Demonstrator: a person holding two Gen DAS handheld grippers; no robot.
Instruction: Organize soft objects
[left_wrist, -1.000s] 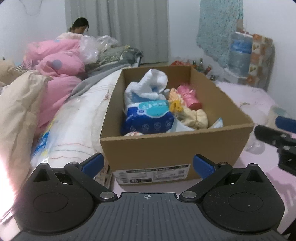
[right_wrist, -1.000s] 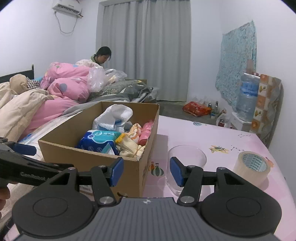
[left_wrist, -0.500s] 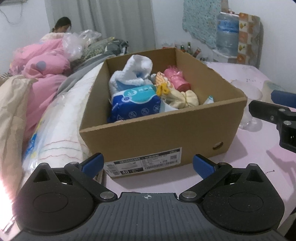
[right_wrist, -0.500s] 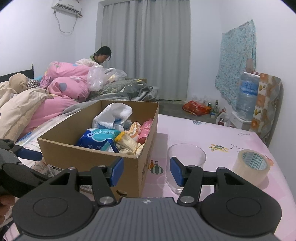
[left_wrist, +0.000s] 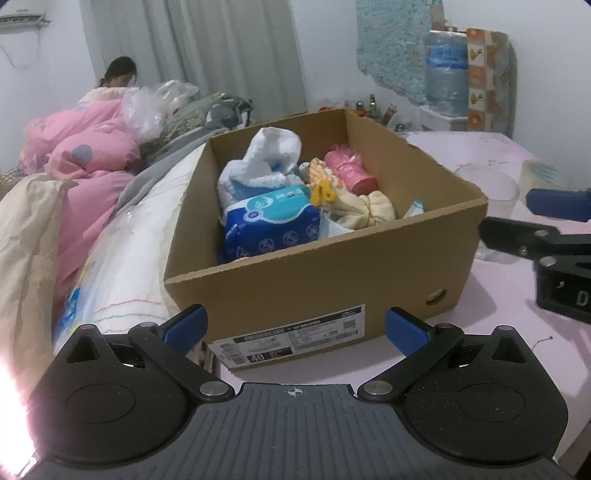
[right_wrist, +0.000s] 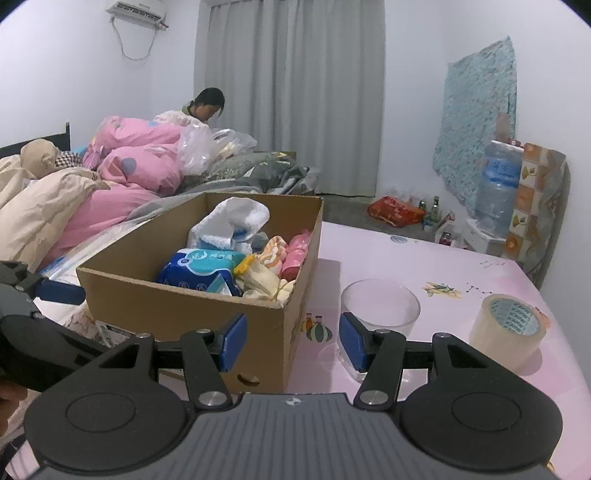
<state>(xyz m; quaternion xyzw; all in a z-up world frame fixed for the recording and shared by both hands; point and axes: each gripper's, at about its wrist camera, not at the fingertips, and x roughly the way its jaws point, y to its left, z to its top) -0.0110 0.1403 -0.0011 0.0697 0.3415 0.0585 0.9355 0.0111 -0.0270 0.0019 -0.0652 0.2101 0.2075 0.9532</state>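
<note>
Soft bundles fill the brown cardboard box (left_wrist: 325, 254) (blue tissue pack (left_wrist: 271, 225) foremost); my left gripper (left_wrist: 294, 326) and right gripper (right_wrist: 293, 341) gape, empty.

Table (right_wrist: 424, 266) with a pink patterned cover, printed with small motifs. Resting directly on it: an open cardboard box (right_wrist: 184, 306) at the left edge, its labelled end wall (left_wrist: 295, 336) facing the left wrist view; a clear glass cup (right_wrist: 380, 308) just right of the box; a roll of clear packing tape (right_wrist: 508, 330) lying flat farther right, near the table's right edge. Bed (left_wrist: 125, 258) adjoining the table on the left, carrying a plastic-wrapped white quilt (left_wrist: 122, 266) beside the box, pink bedding (right_wrist: 136, 166), beige bedding (right_wrist: 33, 214) and grey bedding (right_wrist: 251, 171) beyond.
</note>
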